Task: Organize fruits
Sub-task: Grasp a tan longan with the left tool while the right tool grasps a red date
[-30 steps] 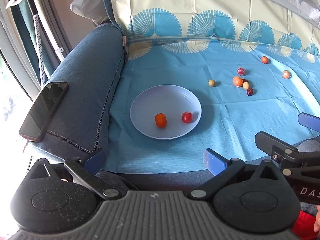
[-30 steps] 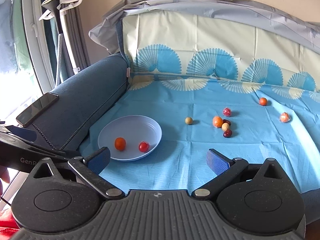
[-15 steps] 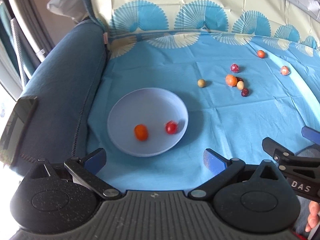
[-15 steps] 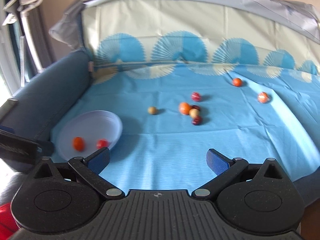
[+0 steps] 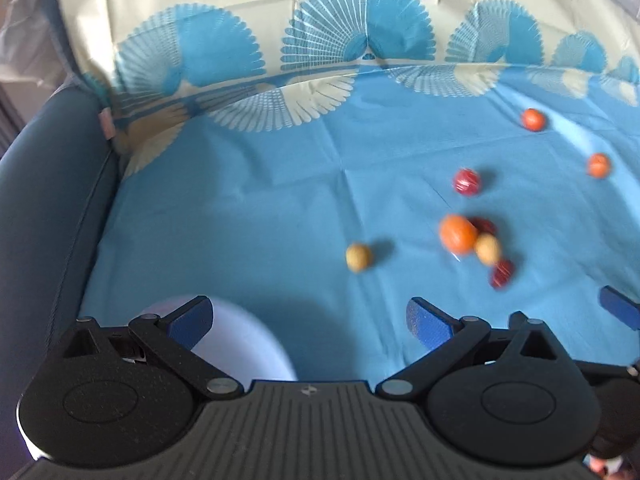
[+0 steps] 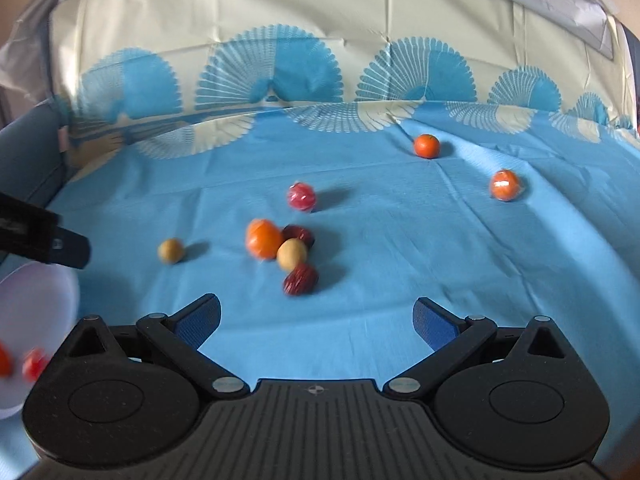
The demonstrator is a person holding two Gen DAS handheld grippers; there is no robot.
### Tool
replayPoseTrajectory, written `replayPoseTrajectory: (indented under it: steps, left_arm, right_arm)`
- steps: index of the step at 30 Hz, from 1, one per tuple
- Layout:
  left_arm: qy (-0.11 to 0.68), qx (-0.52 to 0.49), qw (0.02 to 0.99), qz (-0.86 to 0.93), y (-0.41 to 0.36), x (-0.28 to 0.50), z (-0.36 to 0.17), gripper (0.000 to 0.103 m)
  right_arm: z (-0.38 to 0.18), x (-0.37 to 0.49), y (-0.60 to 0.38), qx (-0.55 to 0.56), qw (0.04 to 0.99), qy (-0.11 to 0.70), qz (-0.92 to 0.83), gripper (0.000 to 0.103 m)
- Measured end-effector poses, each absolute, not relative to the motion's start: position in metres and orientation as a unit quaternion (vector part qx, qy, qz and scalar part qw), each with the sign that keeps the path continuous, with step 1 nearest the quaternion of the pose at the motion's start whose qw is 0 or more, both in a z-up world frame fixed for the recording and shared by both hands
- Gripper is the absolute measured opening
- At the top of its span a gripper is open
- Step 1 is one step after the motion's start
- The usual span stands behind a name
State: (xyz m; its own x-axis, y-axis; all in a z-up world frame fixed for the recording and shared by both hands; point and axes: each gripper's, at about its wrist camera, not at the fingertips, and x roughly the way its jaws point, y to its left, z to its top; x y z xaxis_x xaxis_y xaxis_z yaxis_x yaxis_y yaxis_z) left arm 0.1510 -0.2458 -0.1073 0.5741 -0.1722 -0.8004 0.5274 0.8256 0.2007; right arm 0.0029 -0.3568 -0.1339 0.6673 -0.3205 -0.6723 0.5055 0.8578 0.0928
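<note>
Several small fruits lie loose on the blue cloth (image 6: 400, 264). A cluster holds an orange (image 6: 263, 239), a tan ball (image 6: 292, 255) and a dark red date (image 6: 301, 279). A lone tan ball (image 6: 171, 251) sits to their left and a wrapped red fruit (image 6: 301, 197) behind them. My right gripper (image 6: 316, 320) is open and empty, just short of the cluster. My left gripper (image 5: 308, 316) is open too, hanging over the far rim of the pale plate (image 5: 244, 344), with the lone tan ball (image 5: 359, 257) ahead of it. In the right wrist view the plate (image 6: 36, 304) holds a red fruit (image 6: 34, 362).
Two more orange fruits (image 6: 426, 146) (image 6: 505, 185) rest far right on the cloth. A cream backrest cover (image 6: 320, 20) with blue fans rises behind. The grey-blue sofa arm (image 5: 44, 184) walls the left side. My left gripper's body (image 6: 40, 240) reaches in at the left of the right wrist view.
Both grippers have moved forward and lower toward the loose fruits. The plate has slid down and left in both views; the phone on the sofa arm has left the frame. Jaws stay open.
</note>
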Motion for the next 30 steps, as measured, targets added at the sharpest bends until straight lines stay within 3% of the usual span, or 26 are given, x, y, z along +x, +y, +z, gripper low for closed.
replayPoseTrajectory:
  steps: [9, 17, 18, 19, 21, 22, 30]
  left_arm:
    - [0.433, 0.258, 0.841, -0.196, -0.291, 0.224, -0.189, 0.103]
    - [0.437, 0.222, 0.847, -0.206, -0.279, 0.233, -0.193, 0.101]
    - [0.429, 0.224, 0.849, -0.212, -0.28, 0.228, -0.191, 0.083]
    - [0.426, 0.224, 0.845, -0.234, -0.281, 0.223, -0.187, 0.03]
    - [0.43, 0.233, 0.838, -0.241, -0.285, 0.212, -0.177, 0.026]
    - [0.413, 0.226, 0.847, -0.246, -0.283, 0.206, -0.171, 0.026]
    - [0.4, 0.205, 0.855, -0.258, -0.257, 0.165, -0.114, 0.026]
  right_arm:
    - [-0.198, 0.059, -0.381, 0.109, 0.9, 0.348, -0.24, 0.102]
    - [-0.197, 0.057, -0.378, 0.102, 0.902, 0.344, -0.24, 0.098]
    - [-0.196, 0.056, -0.376, 0.102, 0.903, 0.343, -0.239, 0.096]
    - [-0.195, 0.055, -0.375, 0.101, 0.903, 0.343, -0.237, 0.088]
    - [-0.19, 0.052, -0.373, 0.096, 0.907, 0.339, -0.228, 0.052]
    - [-0.187, 0.051, -0.372, 0.09, 0.909, 0.341, -0.224, 0.026]
    - [-0.142, 0.014, -0.396, 0.108, 0.895, 0.292, -0.319, 0.025]
